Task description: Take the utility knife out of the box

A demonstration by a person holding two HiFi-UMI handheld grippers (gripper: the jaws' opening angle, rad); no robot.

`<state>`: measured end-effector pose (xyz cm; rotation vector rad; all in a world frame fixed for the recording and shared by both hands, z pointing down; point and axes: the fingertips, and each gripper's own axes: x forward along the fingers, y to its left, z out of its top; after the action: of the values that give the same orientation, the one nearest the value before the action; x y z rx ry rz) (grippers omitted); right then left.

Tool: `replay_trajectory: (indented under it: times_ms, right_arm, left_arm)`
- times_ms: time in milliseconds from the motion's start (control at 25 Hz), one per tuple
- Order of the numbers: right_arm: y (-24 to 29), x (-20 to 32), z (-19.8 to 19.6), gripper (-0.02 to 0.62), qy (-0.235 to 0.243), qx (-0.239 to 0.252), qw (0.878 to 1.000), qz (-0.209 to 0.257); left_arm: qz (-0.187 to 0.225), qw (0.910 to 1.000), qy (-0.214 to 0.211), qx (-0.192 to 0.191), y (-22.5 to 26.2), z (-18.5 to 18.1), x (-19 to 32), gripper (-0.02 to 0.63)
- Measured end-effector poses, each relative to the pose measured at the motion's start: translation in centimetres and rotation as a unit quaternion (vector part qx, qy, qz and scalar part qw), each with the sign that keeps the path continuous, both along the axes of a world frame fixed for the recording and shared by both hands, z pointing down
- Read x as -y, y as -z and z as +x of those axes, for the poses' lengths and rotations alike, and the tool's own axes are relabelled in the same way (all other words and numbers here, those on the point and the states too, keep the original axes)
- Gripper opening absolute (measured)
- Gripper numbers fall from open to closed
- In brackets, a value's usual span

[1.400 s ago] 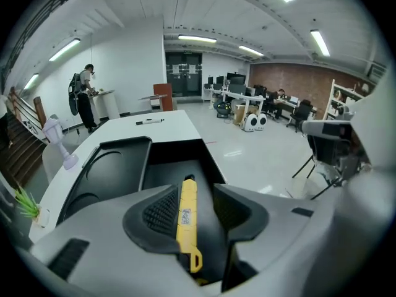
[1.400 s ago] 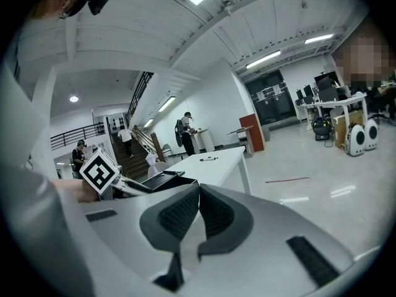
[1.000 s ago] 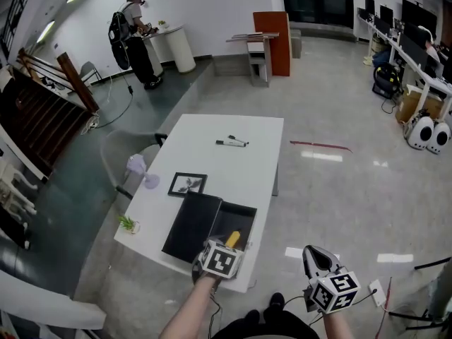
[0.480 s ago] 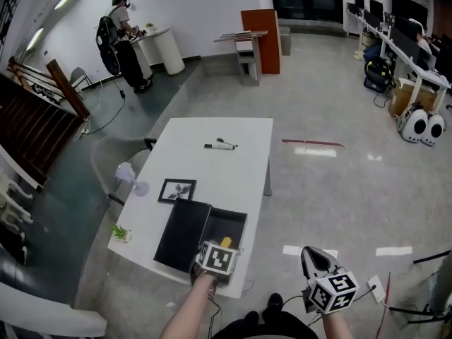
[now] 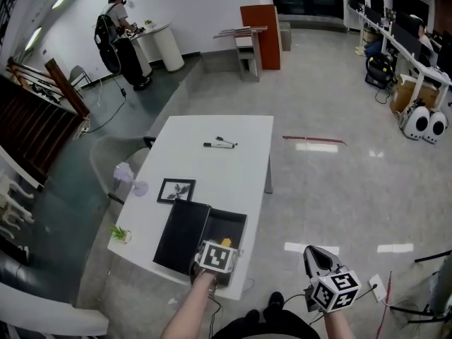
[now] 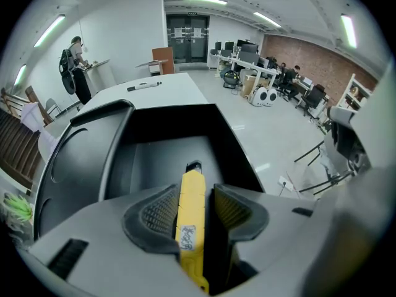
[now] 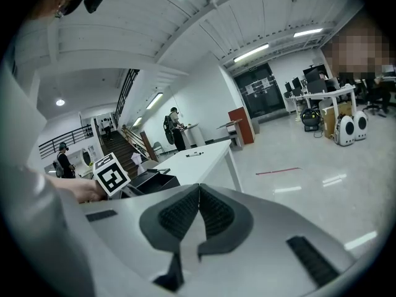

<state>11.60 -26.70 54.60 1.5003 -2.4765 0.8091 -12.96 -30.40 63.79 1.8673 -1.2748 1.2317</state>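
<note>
A black open box point(image 5: 235, 226) sits at the near end of the white table point(image 5: 233, 175), its lid point(image 5: 182, 233) lying flat on its left. My left gripper point(image 6: 193, 210) is shut on the yellow utility knife point(image 6: 191, 218), which hangs just over the box's near part point(image 6: 167, 159). In the head view the knife's yellow tip point(image 5: 226, 243) shows above the left gripper's marker cube point(image 5: 217, 257). My right gripper point(image 7: 198, 210) is shut on nothing, held off the table's near right corner over the floor point(image 5: 319, 261).
On the table lie a framed picture point(image 5: 176, 190), a small plant point(image 5: 120, 233) at the left edge and a marker pen point(image 5: 219, 145) at the far end. A chair point(image 5: 113, 162) stands left of the table. A person point(image 5: 116, 37) stands far off at a round counter.
The head view shifted a little, and the left gripper with the knife has drawn slightly back toward the near table edge. The right gripper has barely moved.
</note>
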Motion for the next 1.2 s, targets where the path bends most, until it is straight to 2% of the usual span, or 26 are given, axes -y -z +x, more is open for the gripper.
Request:
replay_trajectory:
  times_ms: [240,480,640,1200]
  right_arm:
    - [-0.2,0.2,-0.8,0.002,0.01,0.002,1.0,-0.005]
    - [-0.1,0.0,-1.3,0.002,0.016,0.002,1.0,-0.007]
    - [0.1,-0.2,-1.7,0.002,0.02,0.001,1.0,-0.007]
    - [1.2,-1.1,-2.5,0.002,0.023,0.0,1.0,0.006]
  left_arm:
    - [-0.016,0.9999,0.004,-0.004,-0.5,0.1,-0.5,0.16]
    - [-0.009,0.9999,-0.009,0.001,-0.2,0.4,-0.5,0.12]
    - [-0.003,0.9999,0.001,-0.016,0.0,0.0,-0.3,0.114]
    - [0.058,0.997,0.009,-0.049,2.2,0.2,-0.9,0.114]
